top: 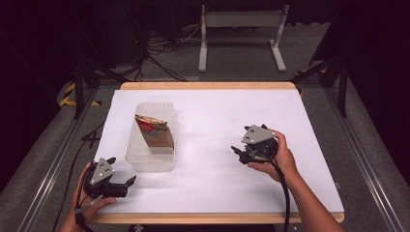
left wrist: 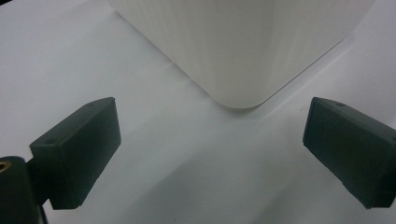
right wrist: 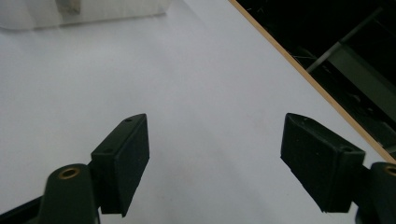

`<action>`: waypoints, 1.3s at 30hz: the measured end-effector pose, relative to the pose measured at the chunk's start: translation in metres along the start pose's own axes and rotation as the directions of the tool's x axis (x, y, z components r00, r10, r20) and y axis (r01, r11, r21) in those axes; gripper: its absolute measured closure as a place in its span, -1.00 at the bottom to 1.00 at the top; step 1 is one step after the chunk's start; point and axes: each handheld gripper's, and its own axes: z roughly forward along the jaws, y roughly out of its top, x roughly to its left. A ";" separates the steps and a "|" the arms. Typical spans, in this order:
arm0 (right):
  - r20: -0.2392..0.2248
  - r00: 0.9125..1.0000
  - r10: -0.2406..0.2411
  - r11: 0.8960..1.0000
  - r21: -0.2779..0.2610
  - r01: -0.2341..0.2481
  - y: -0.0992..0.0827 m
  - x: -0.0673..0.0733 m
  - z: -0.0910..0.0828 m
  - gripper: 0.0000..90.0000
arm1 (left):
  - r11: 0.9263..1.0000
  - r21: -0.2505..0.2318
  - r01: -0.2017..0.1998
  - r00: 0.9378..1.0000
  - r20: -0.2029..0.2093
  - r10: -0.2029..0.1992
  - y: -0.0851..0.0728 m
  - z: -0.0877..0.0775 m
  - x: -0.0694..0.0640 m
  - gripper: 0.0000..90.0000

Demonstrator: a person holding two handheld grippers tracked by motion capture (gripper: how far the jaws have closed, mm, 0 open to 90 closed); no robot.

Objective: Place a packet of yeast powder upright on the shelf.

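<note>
At lower left of the desk (top: 217,188), the left claw (top: 122,170) gapes empty beside a plastic tub (top: 151,159); the right claw (top: 237,153), mid-right, also wide open, empty.

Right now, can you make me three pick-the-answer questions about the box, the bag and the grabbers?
1. Where is the brown bag?
A. inside the clear plastic box
B. beside the box
C. in a hand

2. How many grippers are there?
A. one
B. two
C. three

3. How are the right gripper fingers?
A. shut on the bag
B. shut on nothing
C. open, holding nothing

Answers: 1 A, the box walls surround the bag. 2 B, the left gripper and the right one. 3 C, only bare white table lies between them.
</note>
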 end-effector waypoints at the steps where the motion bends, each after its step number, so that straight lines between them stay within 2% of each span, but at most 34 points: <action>1: 0.000 1.000 0.004 1.000 0.003 -0.004 -0.003 -0.001 -0.001 -0.46 | 1.000 -0.001 0.000 1.000 0.000 0.000 0.000 0.000 0.000 -0.89; 8: 0.020 0.999 0.035 0.999 0.001 -0.035 -0.019 -0.006 -0.010 -0.48 | 1.000 -0.002 0.003 1.000 -0.003 -0.003 0.000 -0.001 0.001 -0.89; 24: 0.044 0.996 0.076 0.996 0.049 -0.078 -0.061 -0.010 -0.034 -0.52 | 1.000 -0.002 0.006 1.000 -0.007 -0.006 0.000 -0.001 0.002 -0.89; 35: 0.070 0.991 0.110 0.991 0.072 -0.115 -0.086 -0.013 -0.046 -0.59 | 1.000 -0.008 0.006 1.000 0.001 -0.006 0.002 0.000 0.001 -0.89; 39: 0.090 0.985 0.148 0.987 0.053 -0.153 -0.098 -0.013 -0.052 -0.62 | 1.000 -0.013 0.002 1.000 0.003 -0.002 0.003 0.000 0.001 -0.89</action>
